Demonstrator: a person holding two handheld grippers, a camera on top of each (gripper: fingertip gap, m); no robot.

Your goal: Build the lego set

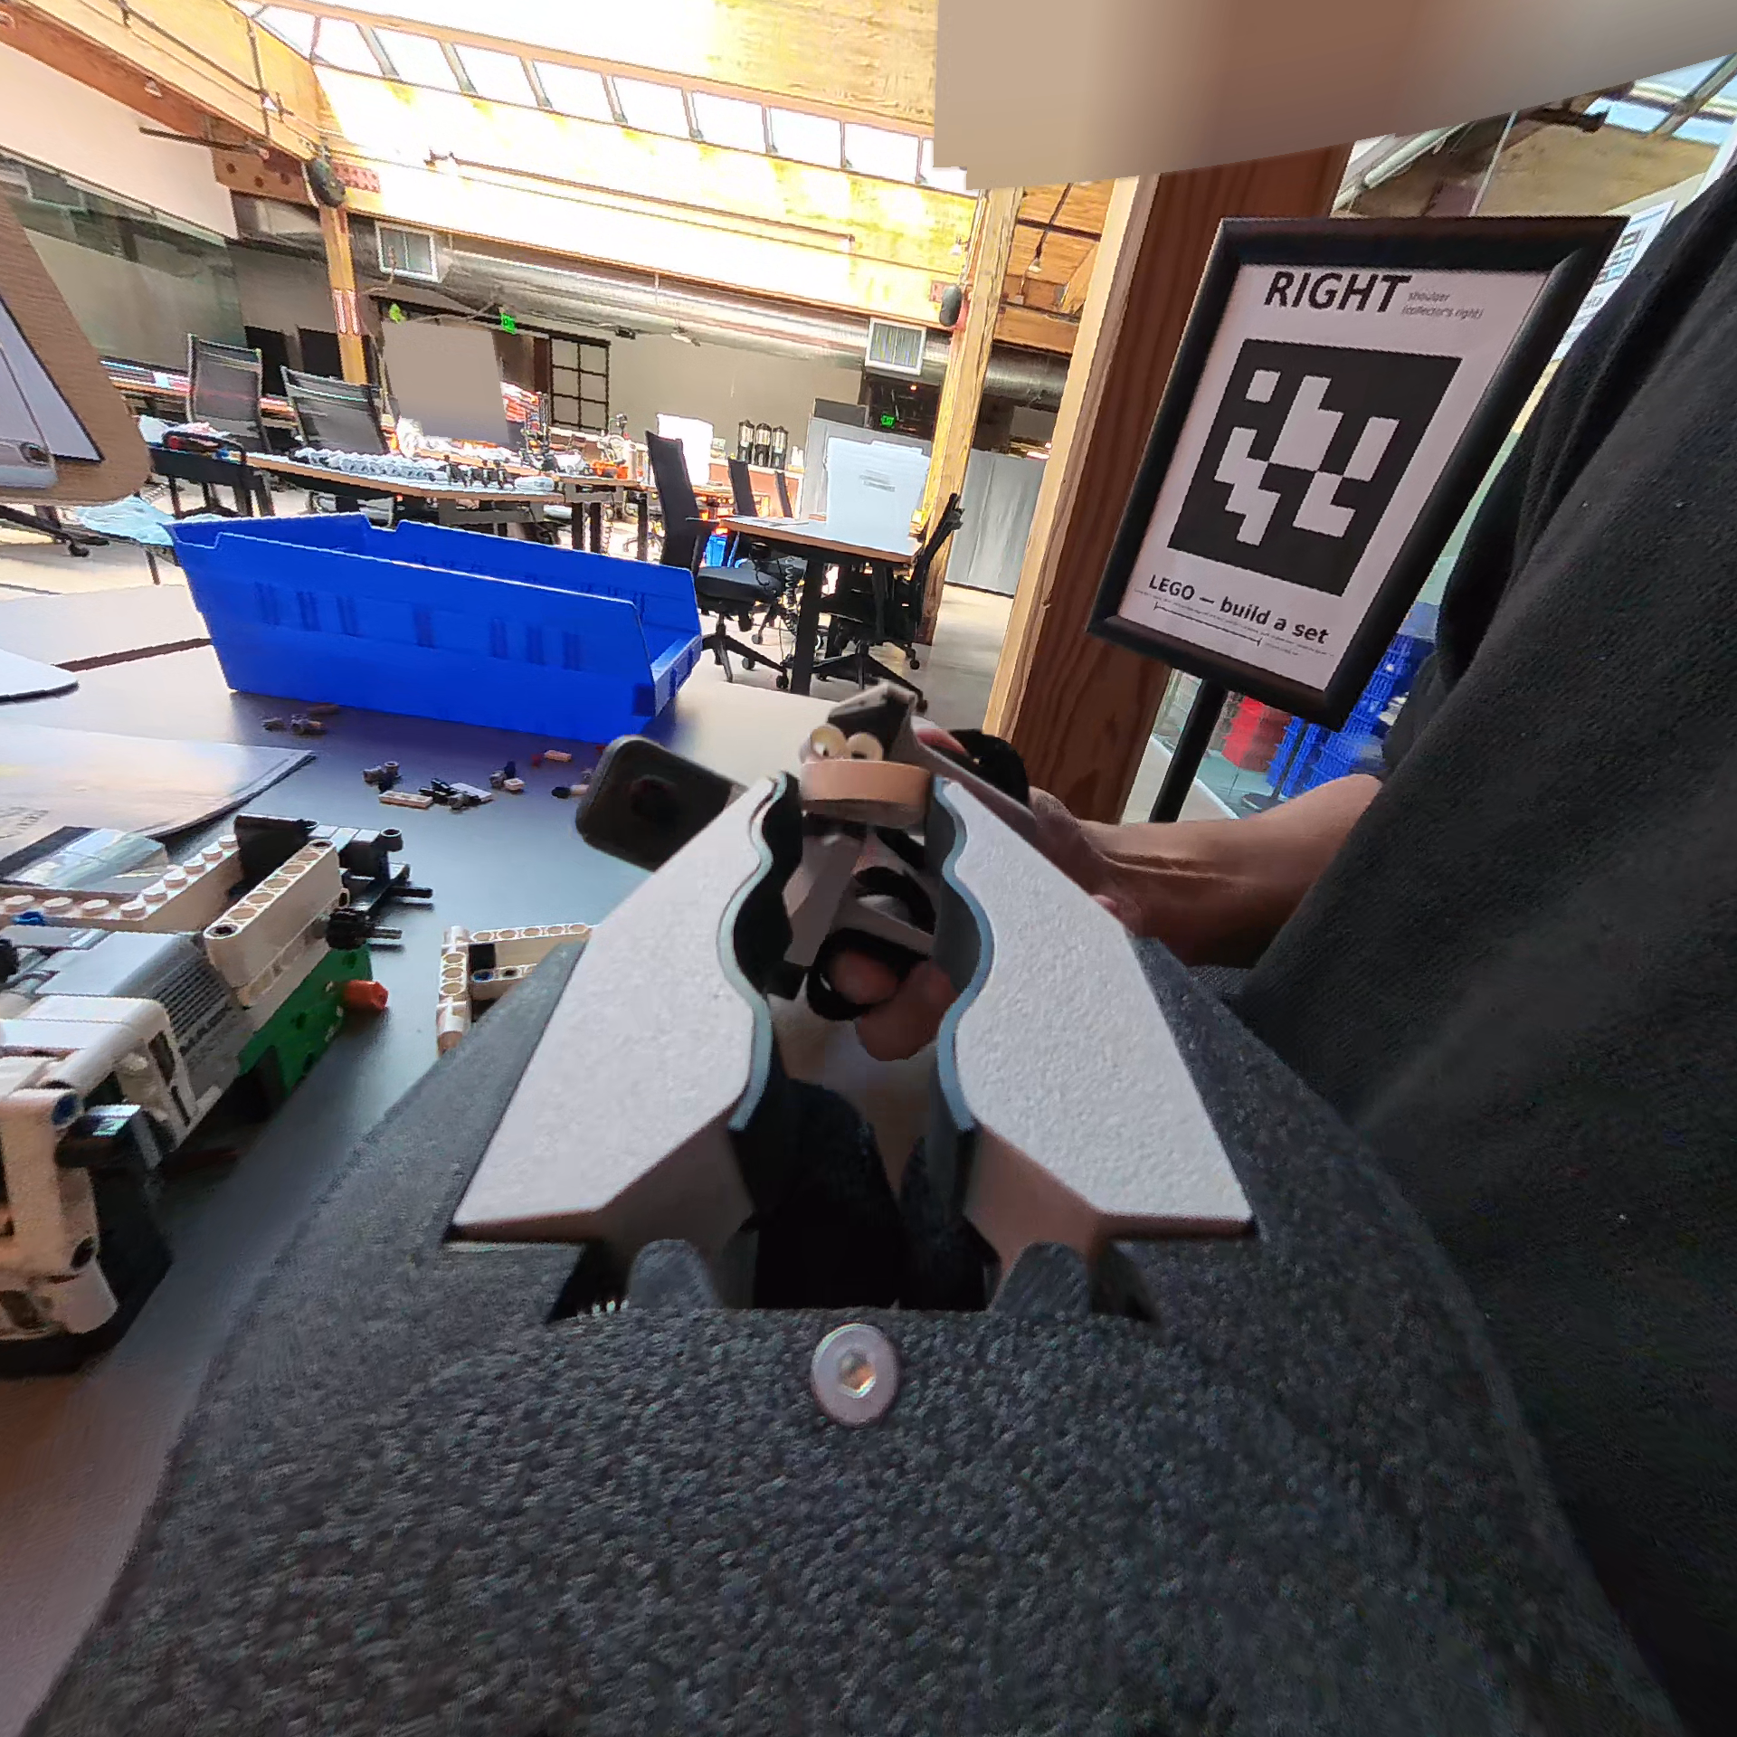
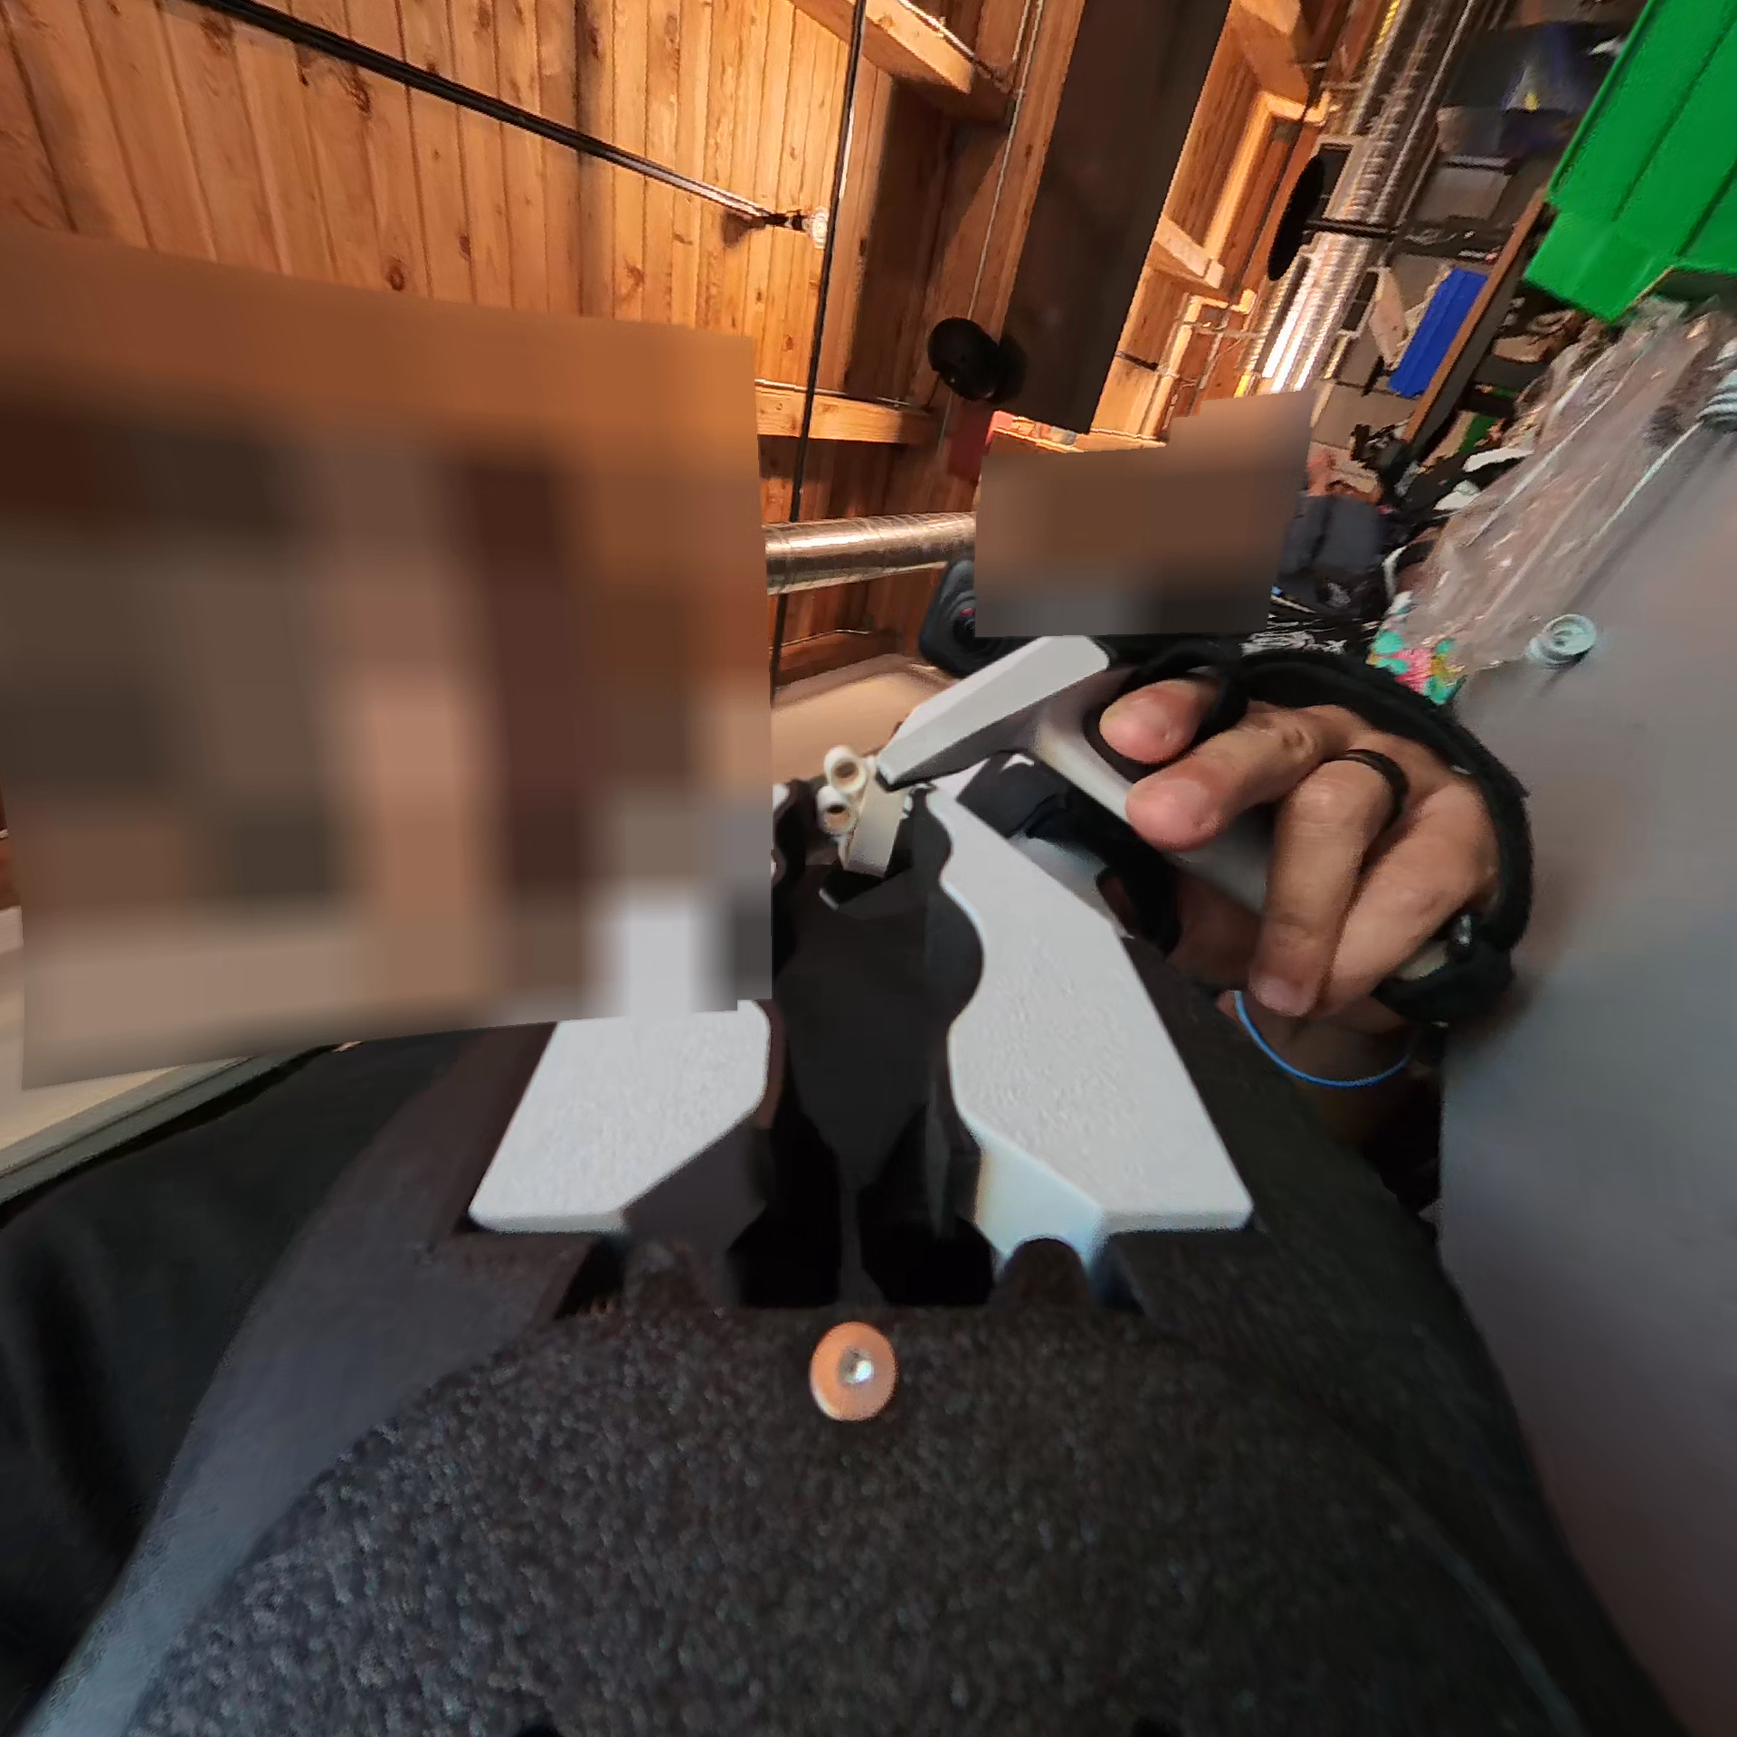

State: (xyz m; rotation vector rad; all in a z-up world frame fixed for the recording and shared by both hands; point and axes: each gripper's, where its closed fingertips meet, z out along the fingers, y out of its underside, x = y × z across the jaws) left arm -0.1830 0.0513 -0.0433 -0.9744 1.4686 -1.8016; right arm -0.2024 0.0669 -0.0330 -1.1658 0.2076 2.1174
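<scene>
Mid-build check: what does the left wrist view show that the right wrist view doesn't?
Only the left wrist view: the grey table with the partly built white and green truck, a loose white beam frame, scattered small pieces, the blue bin and a framed sign.
Only the right wrist view: a wooden wall, green bins and the hand squeezing the left gripper's handle.
Both: a small tan piece pinched where the left gripper and right gripper meet.
</scene>
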